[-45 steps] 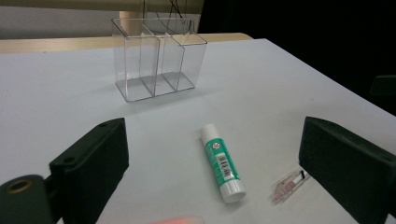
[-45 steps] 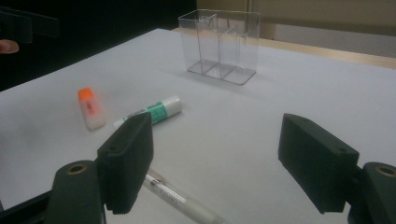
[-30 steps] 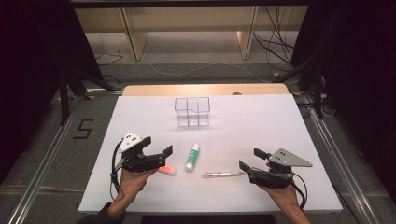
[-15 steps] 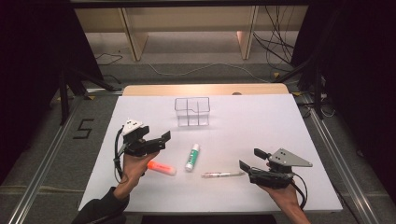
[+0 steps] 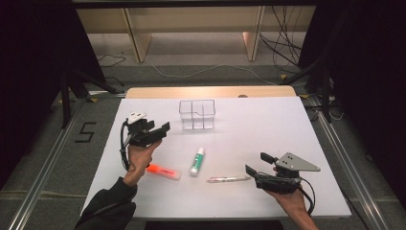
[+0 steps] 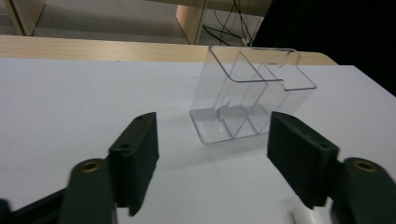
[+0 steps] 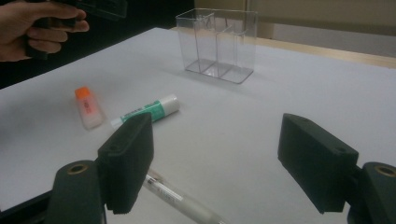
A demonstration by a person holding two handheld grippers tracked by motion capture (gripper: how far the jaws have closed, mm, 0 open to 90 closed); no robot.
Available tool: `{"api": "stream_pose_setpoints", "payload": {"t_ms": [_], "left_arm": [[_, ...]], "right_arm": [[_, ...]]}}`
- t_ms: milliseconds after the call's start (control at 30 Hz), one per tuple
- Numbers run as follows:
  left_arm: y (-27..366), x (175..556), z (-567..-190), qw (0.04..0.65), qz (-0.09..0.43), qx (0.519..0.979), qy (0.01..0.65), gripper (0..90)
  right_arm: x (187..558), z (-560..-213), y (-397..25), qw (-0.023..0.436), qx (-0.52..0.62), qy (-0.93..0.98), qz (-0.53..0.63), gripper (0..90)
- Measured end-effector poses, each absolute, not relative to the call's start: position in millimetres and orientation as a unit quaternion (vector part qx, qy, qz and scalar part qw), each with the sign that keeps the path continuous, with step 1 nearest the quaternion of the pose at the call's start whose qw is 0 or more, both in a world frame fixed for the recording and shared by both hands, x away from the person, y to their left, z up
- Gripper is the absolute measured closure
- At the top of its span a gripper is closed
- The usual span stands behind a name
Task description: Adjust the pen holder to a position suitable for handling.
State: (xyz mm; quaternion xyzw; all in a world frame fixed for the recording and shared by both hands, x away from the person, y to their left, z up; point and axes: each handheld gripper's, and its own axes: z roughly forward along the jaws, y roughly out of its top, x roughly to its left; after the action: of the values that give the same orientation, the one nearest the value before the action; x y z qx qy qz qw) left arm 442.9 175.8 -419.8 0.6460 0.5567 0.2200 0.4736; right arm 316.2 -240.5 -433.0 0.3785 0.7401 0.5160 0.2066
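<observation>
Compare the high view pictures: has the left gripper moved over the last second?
Yes. The left gripper has moved away from the person, from beside the orange highlighter toward the clear organizer, fingers open and empty.

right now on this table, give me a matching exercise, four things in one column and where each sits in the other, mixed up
Things:
1. clear organizer
2. orange highlighter
3. green glue stick
4. clear pen

Places:
A. lying just ahead of the right gripper
B. standing at the far middle of the table, ahead of the left gripper
C. lying in the middle, between the other two small items
D. lying beside the person's left wrist

Pairs: 1-B, 2-D, 3-C, 4-A
</observation>
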Motion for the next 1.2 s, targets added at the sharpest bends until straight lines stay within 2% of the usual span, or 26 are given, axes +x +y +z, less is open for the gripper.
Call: {"api": "stream_pose_setpoints", "payload": {"t_ms": [367, 533, 1200], "left_arm": [[172, 489, -440, 0.449, 0.214, 0.645, 0.58, 75.9], [169, 501, -444, 0.446, 0.209, 0.648, 0.58, 88.0], [150, 535, -459, 0.435, 0.192, 0.66, 0.581, 89.4]], "right_arm": [[317, -434, -241, 0.204, 0.379, 0.74, 0.517, 27.8], [317, -434, -242, 0.205, 0.378, 0.741, 0.516, 27.9], [318, -434, -244, 0.202, 0.38, 0.74, 0.516, 27.9]]}}
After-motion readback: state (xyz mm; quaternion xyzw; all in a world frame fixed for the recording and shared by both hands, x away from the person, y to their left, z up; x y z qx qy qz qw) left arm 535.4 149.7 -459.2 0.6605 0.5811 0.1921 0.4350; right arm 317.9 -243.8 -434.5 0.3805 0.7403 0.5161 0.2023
